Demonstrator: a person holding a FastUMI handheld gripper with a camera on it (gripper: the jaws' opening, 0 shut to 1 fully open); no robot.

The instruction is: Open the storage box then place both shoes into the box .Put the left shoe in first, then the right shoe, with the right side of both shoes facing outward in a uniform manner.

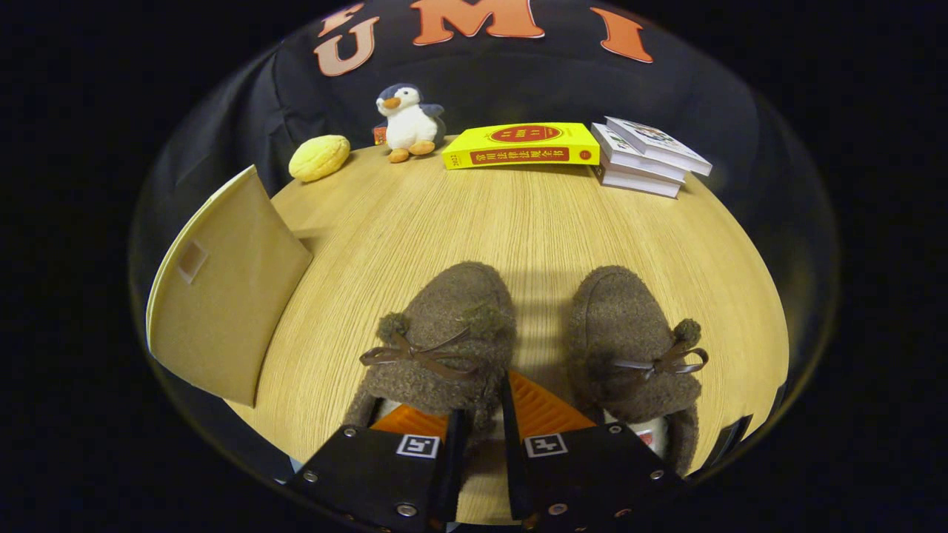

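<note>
Shoes [518, 337], fuzzy brown, bow-laced; gripper [483, 414] apparently pinches left shoe's [444, 333] inner wall.

Far edge of wooden table [518, 222]: yellow bun-shaped toy [319, 157], plush penguin [409, 123] upright beside it, yellow book [521, 145] lying flat, stack of white books [646, 156] just beside yellow book.

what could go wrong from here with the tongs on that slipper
1. The tongs pinch just the inner side wall of the left slipper, near its opening; the soft fuzzy fabric may slip or fold on lifting.
2. The right slipper sits close beside it, so a swing could nudge it.
3. The box flap stands off to the left; a sagging slipper could catch it on the way over.
</note>
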